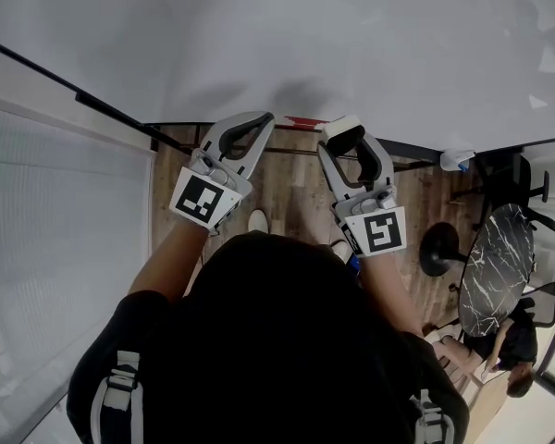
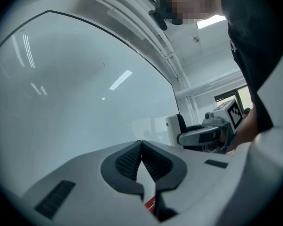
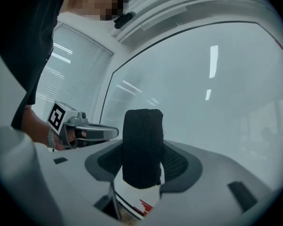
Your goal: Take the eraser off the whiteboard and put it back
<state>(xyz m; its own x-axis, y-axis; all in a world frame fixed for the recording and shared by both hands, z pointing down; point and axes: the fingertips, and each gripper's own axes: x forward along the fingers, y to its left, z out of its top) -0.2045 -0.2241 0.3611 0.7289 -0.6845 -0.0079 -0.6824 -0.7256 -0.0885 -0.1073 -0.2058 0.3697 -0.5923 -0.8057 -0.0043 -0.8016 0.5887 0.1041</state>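
Right gripper [image 3: 142,166] is clamped across the sides of the whiteboard eraser [image 3: 141,140]. The eraser is off the whiteboard [image 1: 351,35] and held near its face, apparently for return. Left gripper [image 2: 141,147] is pinched together, empty, and idle alongside.

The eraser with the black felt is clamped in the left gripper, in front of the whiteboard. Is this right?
No. The right gripper clamps the eraser, as the right gripper view shows; the left gripper is shut on nothing. It is indeed in front of the whiteboard.
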